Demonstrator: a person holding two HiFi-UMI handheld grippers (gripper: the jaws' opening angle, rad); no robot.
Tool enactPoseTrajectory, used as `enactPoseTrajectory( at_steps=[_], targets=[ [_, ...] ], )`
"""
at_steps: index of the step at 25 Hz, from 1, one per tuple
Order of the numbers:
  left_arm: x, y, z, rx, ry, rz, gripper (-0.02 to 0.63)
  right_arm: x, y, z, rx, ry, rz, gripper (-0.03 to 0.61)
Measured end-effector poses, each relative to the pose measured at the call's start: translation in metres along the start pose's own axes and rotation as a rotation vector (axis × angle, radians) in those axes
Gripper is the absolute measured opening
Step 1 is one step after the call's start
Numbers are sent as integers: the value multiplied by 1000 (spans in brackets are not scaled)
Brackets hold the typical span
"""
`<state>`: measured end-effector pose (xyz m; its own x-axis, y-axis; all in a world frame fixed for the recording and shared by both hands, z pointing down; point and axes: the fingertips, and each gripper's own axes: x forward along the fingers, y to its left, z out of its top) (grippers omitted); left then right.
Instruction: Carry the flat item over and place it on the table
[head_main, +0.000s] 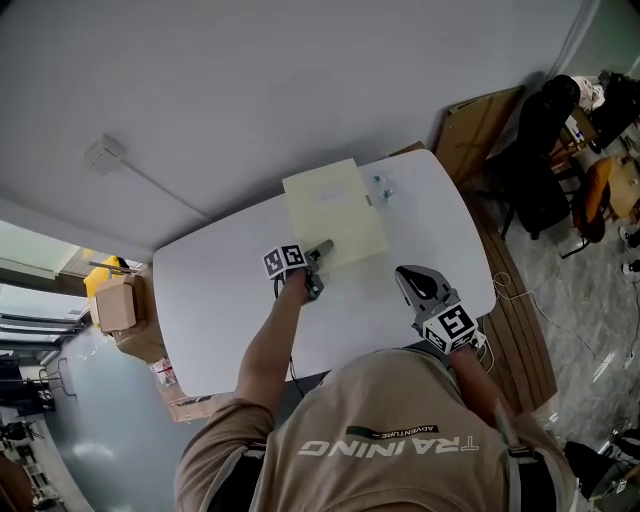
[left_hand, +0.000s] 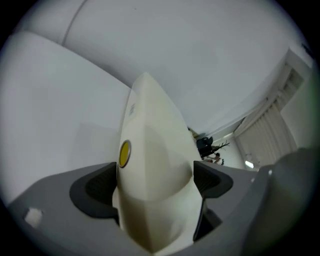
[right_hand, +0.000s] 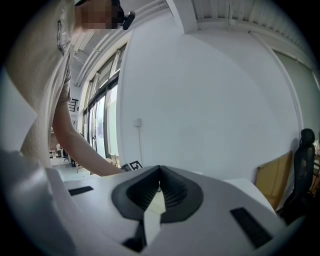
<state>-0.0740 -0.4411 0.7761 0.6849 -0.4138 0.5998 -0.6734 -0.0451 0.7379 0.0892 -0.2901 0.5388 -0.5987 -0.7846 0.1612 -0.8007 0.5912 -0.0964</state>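
The item (head_main: 335, 215) lies flat on the table (head_main: 230, 290), toward its far side. The left gripper (head_main: 322, 248) is at the item's near edge. Its 2 jaws stand wide, with that edge between them, and the pads look just clear of it. The right gripper (right_hand: 159, 181) hovers near the table's right end with its jaws together on nothing.

The step in hand looks like the release. To do it well, draw the left gripper straight back along the item's plane and keep it low, so neither pad catches the edge and drags it.

The left gripper view is almost filled by the item, so contact underneath is hidden. A small object (head_main: 382, 185) sits beside the item's far right corner (too tiny to identify).
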Motion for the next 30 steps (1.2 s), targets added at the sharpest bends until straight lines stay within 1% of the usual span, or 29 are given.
enactPoseTrajectory(
  at_steps=[1,3,7,9,10,13,14,16,18,22,23,24,25,26,27,29,30],
  targets=[
    [-2,0,-1,43,5,33,462,-1,0,0,2,-2,3,3],
    [-7,-5,1,112,-4,58,463,-2,0,0,4,-8,7,3],
    [-20,-19,6,174,-21,26,463,-2,-5,1,13,-15,6,3],
    [-30,-20,9,217,-48,39,463,-1,-9,2,26,-23,5,3],
    [-36,-22,13,255,-71,51,463,0,-10,4,33,-27,6,3],
    [-61,-38,26,416,-162,86,463,8,-16,8,37,-12,-10,3],
    [-71,-47,31,475,-203,99,463,13,-19,9,29,4,-21,3],
    [-95,-72,42,586,-312,110,462,22,-22,15,9,28,-37,3],
    [-121,-103,52,685,-426,111,462,33,-24,28,-16,27,-34,3],
    [-173,-160,64,851,-589,146,451,59,-21,67,-96,-19,-2,3],
    [-188,-174,66,884,-640,157,428,66,-19,77,-112,-35,8,3],
    [-204,-186,67,913,-693,170,344,71,-16,87,-125,-53,18,3],
    [-220,-198,67,937,-746,185,212,76,-12,98,-137,-72,28,3],
    [-236,-209,68,949,-801,201,100,79,-8,108,-151,-90,37,3],
    [-253,-221,69,951,-859,210,8,82,-3,119,-165,-107,47,3],
    [-285,-248,66,959,-952,212,6,85,6,140,-186,-139,67,3],
    [-296,-261,65,975,-977,218,6,86,10,151,-192,-155,74,3]
  ],
)
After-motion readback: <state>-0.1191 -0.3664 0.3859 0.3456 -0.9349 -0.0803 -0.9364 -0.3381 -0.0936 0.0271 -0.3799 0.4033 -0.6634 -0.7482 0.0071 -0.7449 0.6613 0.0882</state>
